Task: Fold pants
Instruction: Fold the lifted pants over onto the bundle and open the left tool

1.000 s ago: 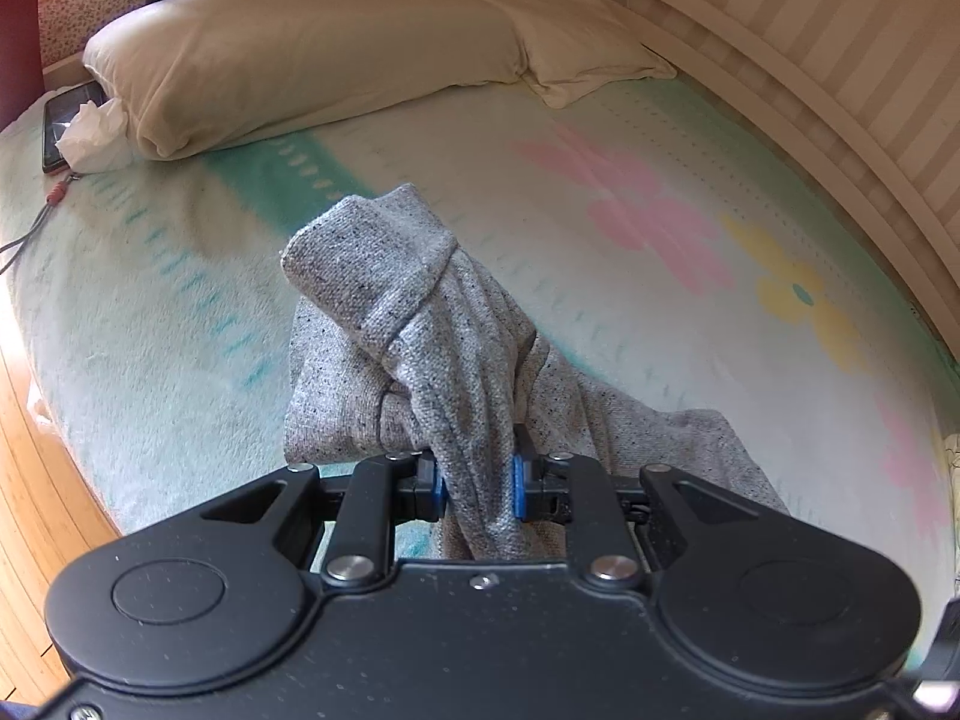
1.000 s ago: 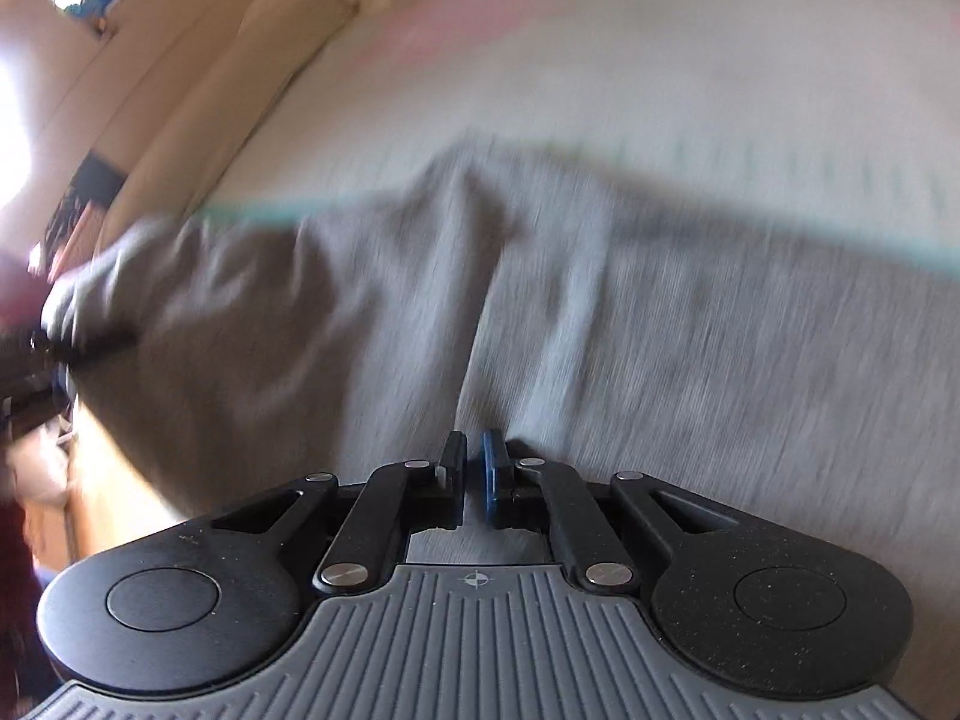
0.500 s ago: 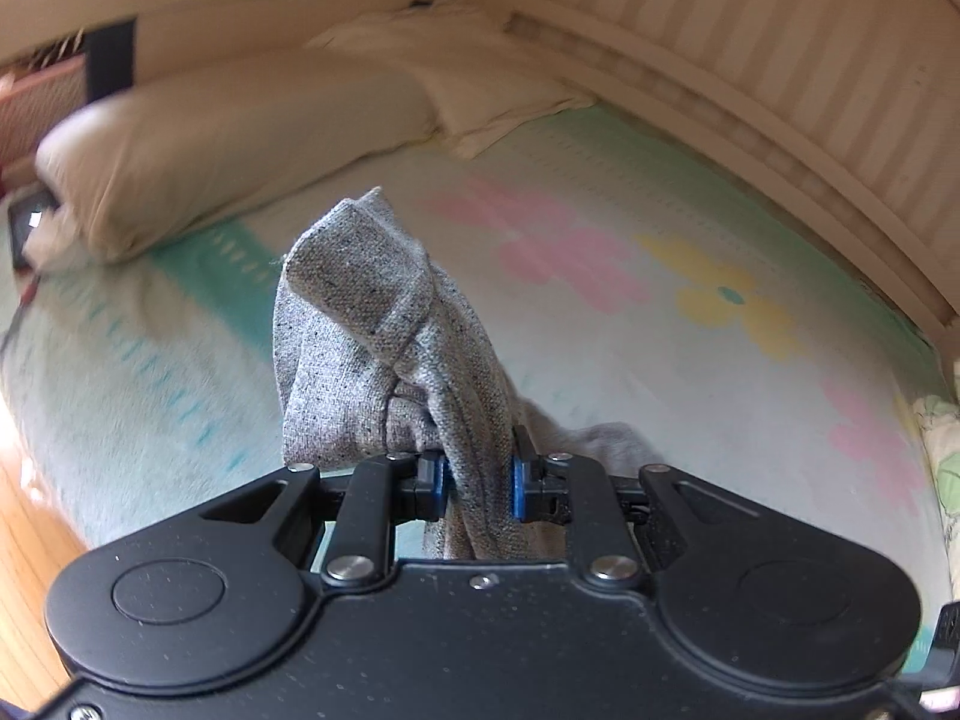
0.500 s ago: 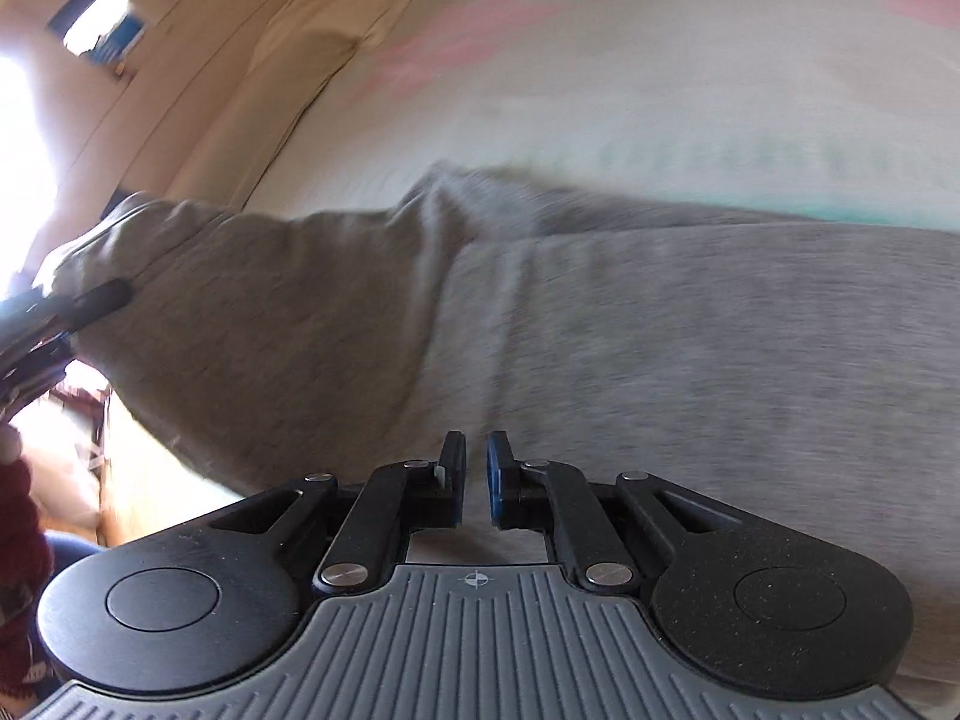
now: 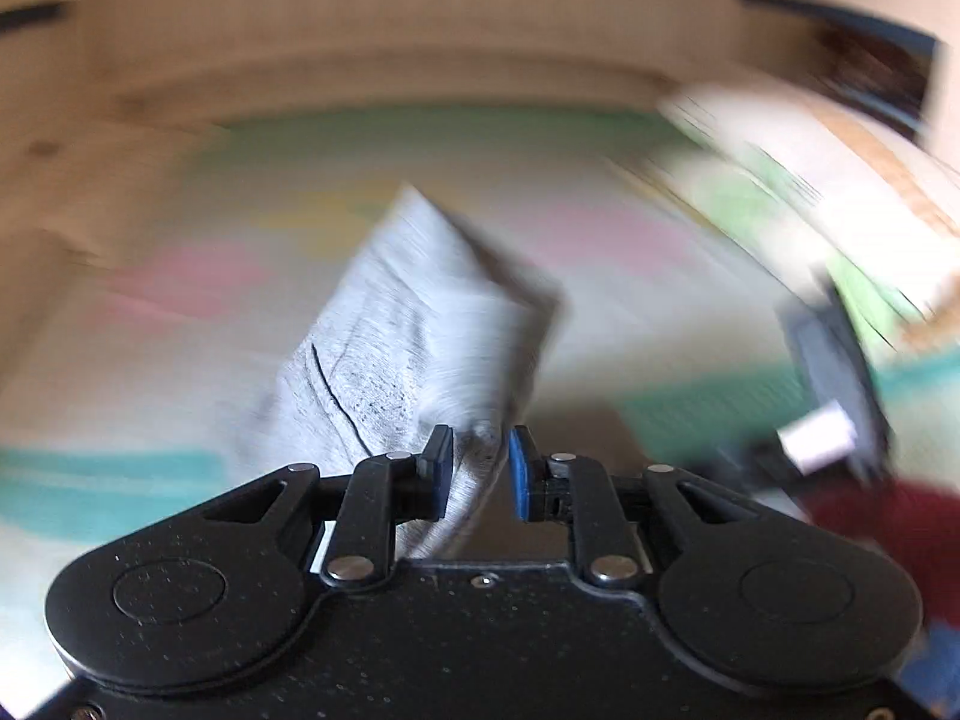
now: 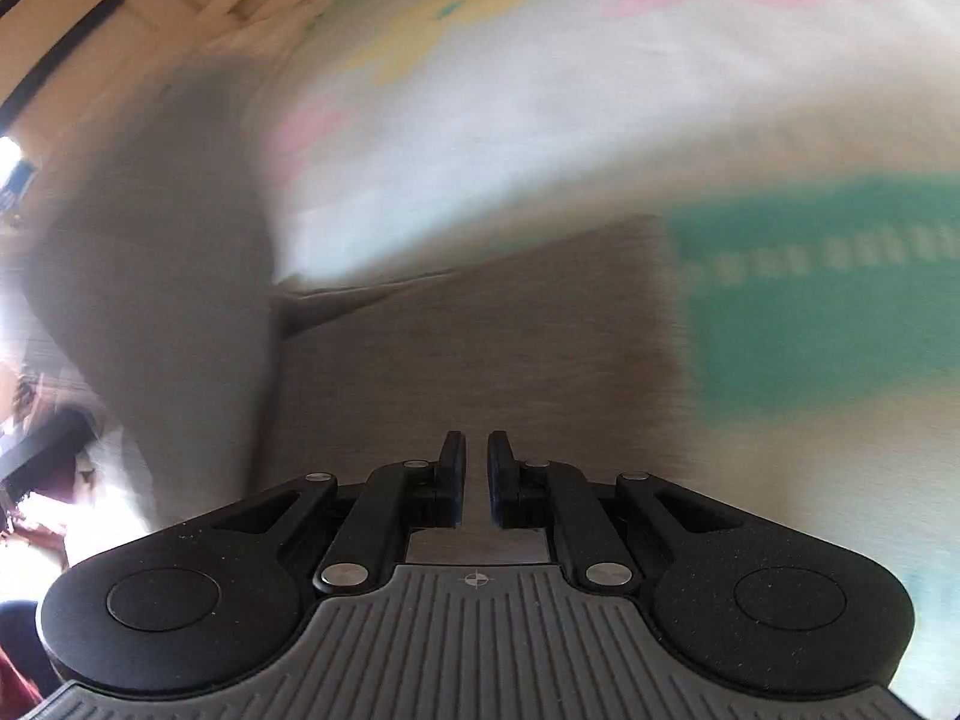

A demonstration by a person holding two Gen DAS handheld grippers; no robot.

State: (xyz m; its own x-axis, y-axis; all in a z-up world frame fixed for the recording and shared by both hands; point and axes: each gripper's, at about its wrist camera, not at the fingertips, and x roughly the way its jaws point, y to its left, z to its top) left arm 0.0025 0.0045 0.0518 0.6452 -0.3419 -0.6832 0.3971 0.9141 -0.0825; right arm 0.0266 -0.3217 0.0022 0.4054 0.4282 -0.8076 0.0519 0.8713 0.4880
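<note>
The grey knit pants (image 5: 408, 330) stand up in a blurred, folded peak above my left gripper (image 5: 480, 468). Its jaws are opening, with the cloth between the blue pads and lying against the left one. In the right wrist view the pants (image 6: 480, 348) stretch flat across the flowered bed sheet (image 6: 540, 90), and one part rises at the left (image 6: 168, 240). My right gripper (image 6: 477, 450) is nearly closed on a thin edge of this cloth, which spreads away from the pads.
A striped wall (image 5: 420, 30) runs along the bed's far side. A green-patterned cloth (image 5: 750, 198) lies at the right. A red sleeve (image 5: 888, 516) and a dark device (image 5: 834, 360) show at the right edge. A teal band (image 6: 810, 300) crosses the sheet.
The left gripper has swung and rolled across the bed with the pants, so the pillows have left its view. The right gripper has also moved sideways; the cloth now ends short of the teal band.
</note>
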